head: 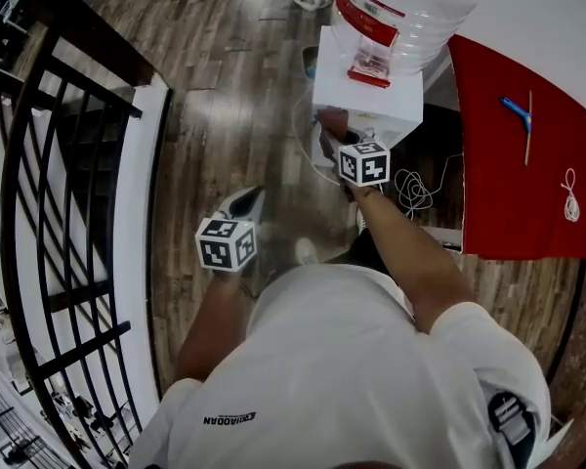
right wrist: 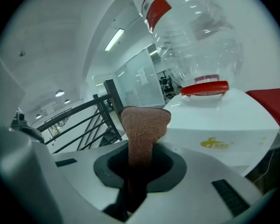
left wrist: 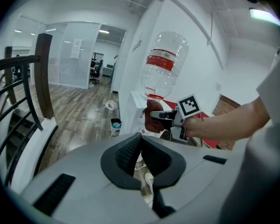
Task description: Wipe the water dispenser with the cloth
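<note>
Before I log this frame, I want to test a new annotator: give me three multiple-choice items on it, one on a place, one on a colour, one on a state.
1. Where is the cloth? A) in a bucket B) in the right claw C) on a shelf
2. What colour is the water dispenser's body? A) white B) black C) green
3. How is the left claw? A) open round a cup B) clamped on a handle C) shut, empty
Answers: 1 B, the cloth stands pinched between its jaws; 2 A, its casing under the bottle is white; 3 C, its jaws meet with nothing between.
</note>
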Demonstrator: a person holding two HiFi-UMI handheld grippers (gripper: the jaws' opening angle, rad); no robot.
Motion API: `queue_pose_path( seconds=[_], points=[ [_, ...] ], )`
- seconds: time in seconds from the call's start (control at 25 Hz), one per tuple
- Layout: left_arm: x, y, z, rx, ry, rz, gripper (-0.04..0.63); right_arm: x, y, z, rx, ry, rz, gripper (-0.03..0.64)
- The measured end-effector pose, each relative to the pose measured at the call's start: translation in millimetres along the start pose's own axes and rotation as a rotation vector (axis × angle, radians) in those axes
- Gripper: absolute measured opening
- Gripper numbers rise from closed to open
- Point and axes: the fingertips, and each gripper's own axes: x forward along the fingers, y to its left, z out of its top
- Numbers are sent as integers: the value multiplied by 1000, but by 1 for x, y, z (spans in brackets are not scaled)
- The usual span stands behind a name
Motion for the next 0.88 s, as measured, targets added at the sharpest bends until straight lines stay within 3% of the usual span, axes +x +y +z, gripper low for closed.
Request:
queue_pose_path(
  seconds=[0.16,0.4,0.88],
  points=[
    [-21,16,-8,-24,-6,57,-11,31,21,1,-64,24,10,55],
    [-30,24,-7,-5,-4,84,-11,53,20,-3,-78,41,6,55],
    [-9,11,6,19,-1,39,-11,37,-9,-22,-81,76,-43,55]
  ],
)
